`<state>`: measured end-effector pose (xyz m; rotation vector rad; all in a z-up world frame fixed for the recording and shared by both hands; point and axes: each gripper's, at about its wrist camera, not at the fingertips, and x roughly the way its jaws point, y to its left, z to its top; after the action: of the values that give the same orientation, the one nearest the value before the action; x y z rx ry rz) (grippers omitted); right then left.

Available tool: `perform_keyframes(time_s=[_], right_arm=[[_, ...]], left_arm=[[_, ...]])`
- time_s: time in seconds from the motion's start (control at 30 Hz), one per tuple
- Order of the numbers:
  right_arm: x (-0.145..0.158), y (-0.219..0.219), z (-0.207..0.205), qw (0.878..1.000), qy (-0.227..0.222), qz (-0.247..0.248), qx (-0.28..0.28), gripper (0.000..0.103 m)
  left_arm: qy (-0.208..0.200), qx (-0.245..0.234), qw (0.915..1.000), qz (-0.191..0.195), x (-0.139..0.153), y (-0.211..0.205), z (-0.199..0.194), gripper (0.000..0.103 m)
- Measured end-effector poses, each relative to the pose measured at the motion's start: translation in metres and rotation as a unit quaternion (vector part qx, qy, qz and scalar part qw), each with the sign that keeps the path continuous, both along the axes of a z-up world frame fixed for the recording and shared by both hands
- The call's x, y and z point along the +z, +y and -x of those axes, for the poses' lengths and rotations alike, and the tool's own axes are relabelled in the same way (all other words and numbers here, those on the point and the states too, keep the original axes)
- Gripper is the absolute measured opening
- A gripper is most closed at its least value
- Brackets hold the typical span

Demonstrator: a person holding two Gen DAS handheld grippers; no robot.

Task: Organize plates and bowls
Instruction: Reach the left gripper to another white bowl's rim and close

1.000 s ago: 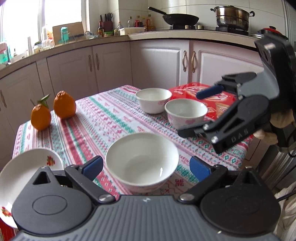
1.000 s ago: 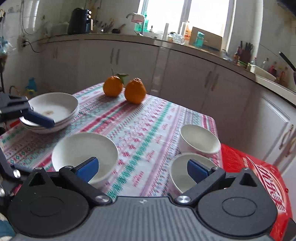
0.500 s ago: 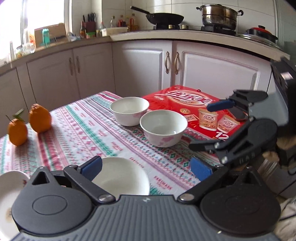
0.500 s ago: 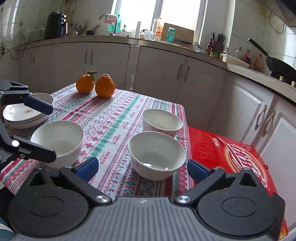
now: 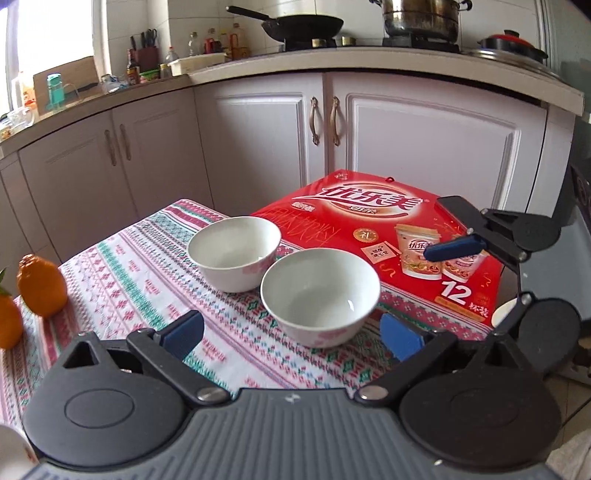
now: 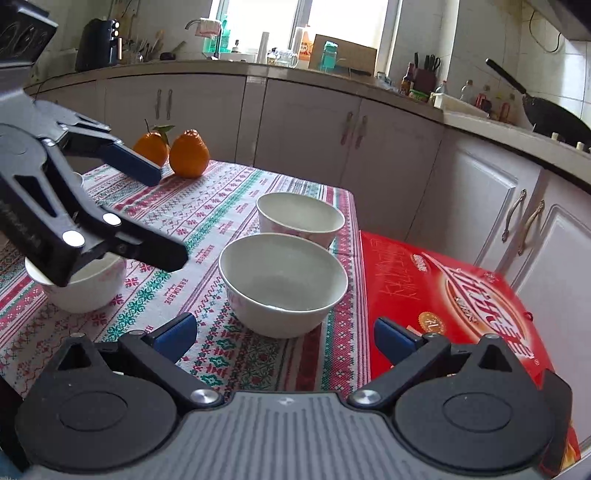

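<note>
Sitting wide open and holding nothing, the left gripper (image 5: 291,330) and right gripper (image 6: 284,338) are both pointing at the near round white bowl (image 6: 282,282).

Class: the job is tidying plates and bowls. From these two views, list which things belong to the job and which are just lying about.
Belongs to the job:
near bowl
far bowl
third bowl under the left tool
right tool, open

Just lying about:
two oranges
red drinks box
wok
steel pot
</note>
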<state>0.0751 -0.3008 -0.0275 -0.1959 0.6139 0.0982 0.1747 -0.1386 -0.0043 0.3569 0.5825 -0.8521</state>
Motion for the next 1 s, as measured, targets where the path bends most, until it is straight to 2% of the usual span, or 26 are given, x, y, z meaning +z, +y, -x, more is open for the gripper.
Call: perform_keyframes(time_s=[0.13,0.47,0.53,0.6,0.77,0.83,0.9,1.0], right_arm=[[-0.007,-0.007,-0.012,1.0,0.015,-0.013,-0.008,0.103],[-0.018,-0.007,-0.036,1.0,0.027,-0.002,0.002,0.101],[-0.019,-0.007,-0.038,1.0,0.028,-0.008,0.008,0.1],[-0.02,-0.008,-0.041,0.999,0.029,-0.012,0.012,0.096],[-0.021,-0.011,-0.048,0.999,0.038,-0.018,0.018,0.084],[-0.023,-0.012,-0.049,0.999,0.039,-0.022,0.021,0.083],[-0.023,-0.014,-0.05,0.999,0.04,-0.027,0.025,0.083],[-0.024,-0.015,-0.05,0.998,0.04,-0.028,0.031,0.082]], left_arm=[[0.019,0.0,0.9998,-0.005,-0.006,-0.014,-0.019,0.101],[0.049,0.005,0.9983,-0.031,-0.023,-0.041,-0.052,0.098],[0.057,0.001,0.9978,-0.033,-0.026,-0.045,-0.057,0.093],[0.069,-0.005,0.997,-0.035,-0.028,-0.049,-0.061,0.083],[0.09,-0.017,0.9954,-0.028,-0.031,-0.055,-0.072,0.078],[0.09,-0.017,0.9953,-0.032,-0.031,-0.057,-0.075,0.076],[0.091,-0.019,0.995,-0.037,-0.032,-0.06,-0.078,0.067],[0.1,-0.022,0.994,-0.039,-0.034,-0.062,-0.083,0.066]])
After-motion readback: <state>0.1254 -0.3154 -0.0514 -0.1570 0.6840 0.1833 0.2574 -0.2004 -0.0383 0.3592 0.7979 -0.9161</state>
